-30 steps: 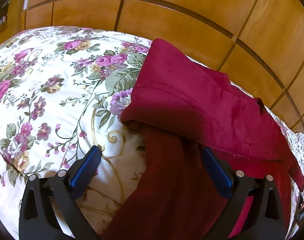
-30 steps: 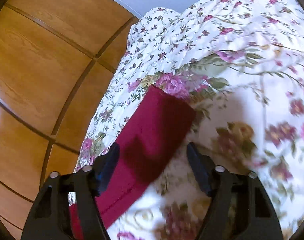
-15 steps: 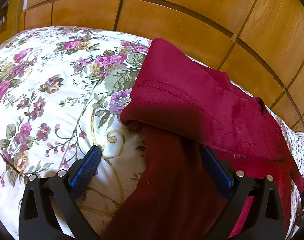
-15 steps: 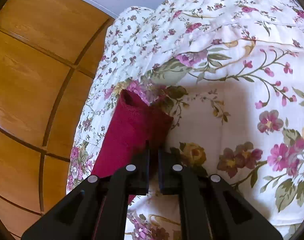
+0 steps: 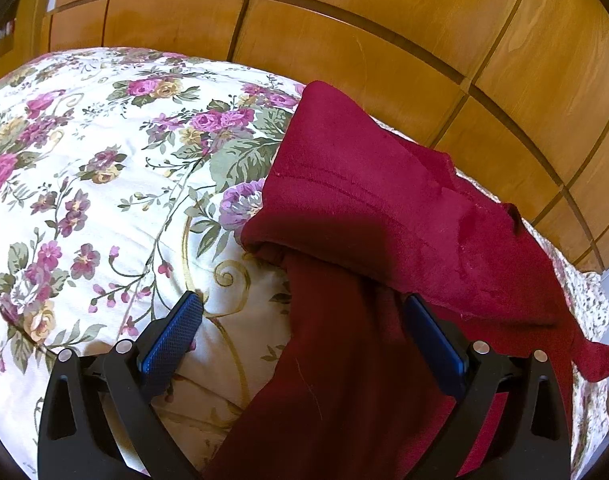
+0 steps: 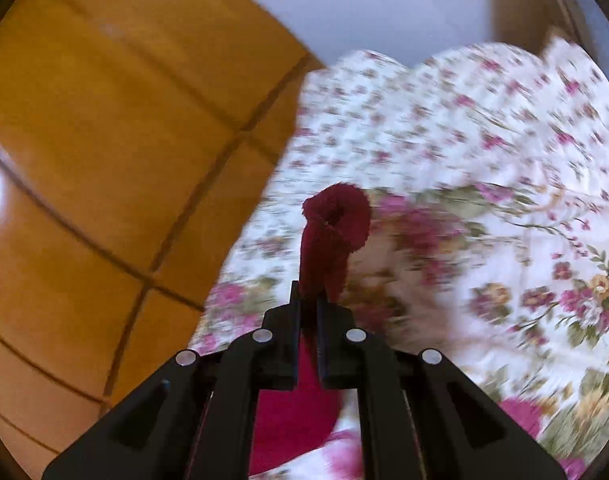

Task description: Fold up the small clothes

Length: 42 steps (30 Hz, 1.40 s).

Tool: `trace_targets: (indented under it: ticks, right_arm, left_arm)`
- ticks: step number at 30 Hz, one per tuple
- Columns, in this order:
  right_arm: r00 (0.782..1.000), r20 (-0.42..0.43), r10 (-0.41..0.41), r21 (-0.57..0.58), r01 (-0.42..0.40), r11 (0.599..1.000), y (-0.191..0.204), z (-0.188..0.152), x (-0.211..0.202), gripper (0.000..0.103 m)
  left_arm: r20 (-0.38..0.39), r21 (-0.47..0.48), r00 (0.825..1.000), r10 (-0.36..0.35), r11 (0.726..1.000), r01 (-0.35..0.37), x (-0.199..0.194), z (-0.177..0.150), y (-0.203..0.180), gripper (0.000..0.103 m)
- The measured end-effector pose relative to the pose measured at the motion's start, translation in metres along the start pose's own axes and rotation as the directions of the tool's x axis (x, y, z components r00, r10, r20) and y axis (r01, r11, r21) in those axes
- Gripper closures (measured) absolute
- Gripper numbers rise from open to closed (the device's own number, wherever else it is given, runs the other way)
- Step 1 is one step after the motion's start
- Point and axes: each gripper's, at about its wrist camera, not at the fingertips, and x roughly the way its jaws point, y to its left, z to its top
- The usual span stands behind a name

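Note:
A dark red garment point(image 5: 376, 208) lies partly folded on the floral bedspread point(image 5: 104, 184), its upper layer lying over a lower strip that runs down between my left fingers. My left gripper point(image 5: 304, 308) is open, with the lower strip of cloth lying between its blue pads point(image 5: 172, 332). My right gripper point(image 6: 310, 300) is shut on an end of the red garment point(image 6: 332, 232), which sticks up bunched above the fingertips, lifted off the bedspread point(image 6: 504, 208). The right wrist view is blurred by motion.
A wooden panelled headboard point(image 5: 344, 32) runs behind the bed and shows at the left of the right wrist view point(image 6: 104, 140). A pale wall point(image 6: 384, 0) stands beyond. The bedspread's edge falls away at the right point(image 5: 588, 320).
My right gripper went from open around the garment's end to shut on it, then lifted it off the bed. The left gripper has stayed open and still.

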Motion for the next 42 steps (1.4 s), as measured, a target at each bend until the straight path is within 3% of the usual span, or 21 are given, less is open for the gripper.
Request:
trace_targets:
  ticks: [5,9,13,18,22,27,30,31,34,36,39,40,42]
  right_arm:
    - [0.995,-0.037,0.091,-0.116,-0.095,0.989,0.083,-0.038,-0.01,0.097]
    - [0.983,-0.087,0.163,-0.258,-0.18,0.949,0.157,-0.088,-0.014,0.097]
    - [0.958,-0.161,0.236,-0.406,-0.282,0.869,0.234,-0.156,-0.013,0.097]
    - [0.904,-0.321,0.281,-0.534,-0.418,0.735,0.307,-0.265,0.002,0.097]
    - [0.866,-0.433,0.251,-0.572,-0.479,0.666,0.328,-0.344,0.02,0.097]
    - [0.821,-0.555,0.136,-0.585,-0.501,0.638,0.314,-0.423,0.056,0.09]
    - [0.788,-0.609,0.094,-0.582,-0.524,0.622,0.295,-0.446,0.07,0.067]
    - [0.771,-0.63,0.092,-0.572,-0.541,0.616,0.287,-0.449,0.071,0.05]
    - [0.751,-0.648,0.125,-0.547,-0.574,0.61,0.272,-0.442,0.06,0.036]
    - [0.755,-0.635,0.166,-0.529,-0.581,0.619,0.257,-0.426,0.043,0.032]
    - [0.78,-0.586,0.22,-0.486,-0.555,0.675,0.22,-0.39,0.017,0.032]
    - [0.814,-0.54,0.214,-0.488,-0.51,0.708,0.2,-0.371,0.012,0.032]
    - [0.872,-0.464,0.157,-0.515,-0.409,0.753,0.179,-0.346,0.009,0.04]
  left_arm:
    - [0.013,-0.031,0.999,-0.044,0.999,0.044,-0.004,0.0,0.005,0.004]
    - [0.022,-0.046,0.997,-0.068,0.997,0.069,-0.007,0.0,0.007,0.004]
    - [0.031,-0.06,0.995,-0.092,0.994,0.094,-0.009,0.0,0.01,0.004]
    - [0.04,-0.075,0.992,-0.118,0.99,0.121,-0.012,-0.001,0.015,0.004]
    - [0.045,-0.081,0.991,-0.128,0.988,0.131,-0.014,-0.002,0.016,0.004]
    - [0.046,-0.081,0.99,-0.133,0.987,0.136,-0.015,-0.003,0.017,0.004]
    - [0.046,-0.081,0.99,-0.132,0.988,0.135,-0.015,-0.003,0.017,0.004]
    - [0.046,-0.081,0.99,-0.132,0.987,0.136,-0.015,-0.003,0.017,0.004]
    - [0.043,-0.082,0.99,-0.132,0.987,0.135,-0.014,-0.002,0.016,0.004]
    - [0.031,-0.084,0.991,-0.13,0.988,0.132,-0.014,0.0,0.015,0.004]
    - [0.004,-0.142,0.982,-0.189,0.972,0.188,-0.022,0.01,0.014,0.004]
    - [0.004,-0.157,0.974,-0.229,0.961,0.226,-0.026,0.014,0.011,0.004]
    - [0.018,-0.138,0.97,-0.242,0.96,0.242,-0.034,0.026,-0.003,0.004]
